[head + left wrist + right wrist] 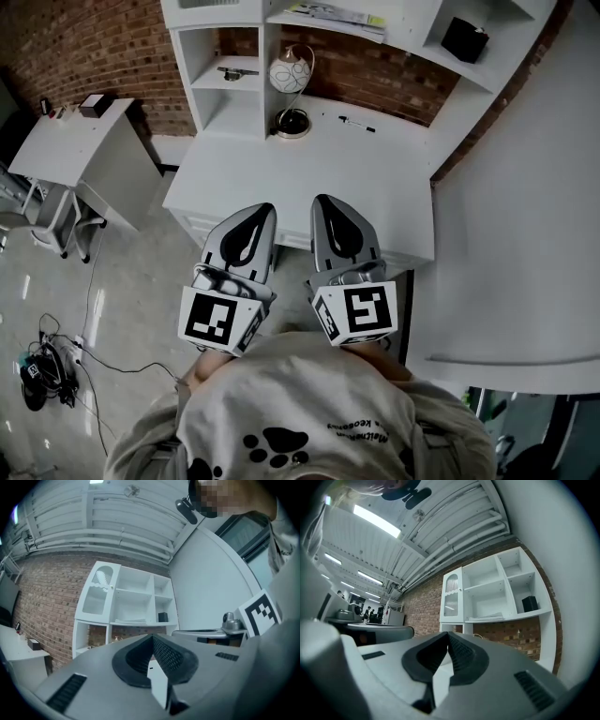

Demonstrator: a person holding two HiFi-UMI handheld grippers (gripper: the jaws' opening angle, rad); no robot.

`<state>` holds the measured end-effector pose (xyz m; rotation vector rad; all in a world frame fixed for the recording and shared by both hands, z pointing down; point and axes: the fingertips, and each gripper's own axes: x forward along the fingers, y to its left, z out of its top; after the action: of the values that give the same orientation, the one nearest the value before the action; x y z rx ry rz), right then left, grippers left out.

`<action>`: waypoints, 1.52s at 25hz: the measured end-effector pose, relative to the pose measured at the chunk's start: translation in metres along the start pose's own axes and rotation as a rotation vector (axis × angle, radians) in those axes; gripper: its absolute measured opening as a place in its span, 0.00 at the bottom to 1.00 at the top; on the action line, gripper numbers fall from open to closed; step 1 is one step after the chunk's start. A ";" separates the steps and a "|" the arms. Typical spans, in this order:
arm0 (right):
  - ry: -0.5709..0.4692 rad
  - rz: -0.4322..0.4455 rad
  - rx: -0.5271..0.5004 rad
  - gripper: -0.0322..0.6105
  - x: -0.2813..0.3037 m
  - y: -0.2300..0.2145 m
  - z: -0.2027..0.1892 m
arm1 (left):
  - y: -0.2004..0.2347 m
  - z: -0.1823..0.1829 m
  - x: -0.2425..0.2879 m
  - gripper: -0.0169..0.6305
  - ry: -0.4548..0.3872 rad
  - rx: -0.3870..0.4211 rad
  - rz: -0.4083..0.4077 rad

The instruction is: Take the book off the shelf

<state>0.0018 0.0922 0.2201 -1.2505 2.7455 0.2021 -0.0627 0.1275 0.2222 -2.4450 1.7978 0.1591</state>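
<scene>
White shelf (pixel 266 84) is cropped just above book (pixel 339 16).

Even, bright overhead light from ceiling strip lights (pixel 377 521); soft shadows. Both gripper views fisheye-warped with dark vignetted corners; near jaws slightly soft.

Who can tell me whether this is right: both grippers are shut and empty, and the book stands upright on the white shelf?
Not quite. The book does not stand upright: it lies flat on the white shelf, as the right gripper view shows. The rest holds: the left gripper and the right gripper are both shut and empty.
</scene>
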 end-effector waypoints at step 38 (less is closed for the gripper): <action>0.038 -0.113 -0.022 0.08 0.079 -0.110 -0.032 | 0.019 -0.029 0.154 0.04 0.005 -0.024 -0.118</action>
<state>0.0322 -0.0434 0.2313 -1.4251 2.7004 0.1994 -0.0341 -0.0276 0.2283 -2.5609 1.6575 0.1656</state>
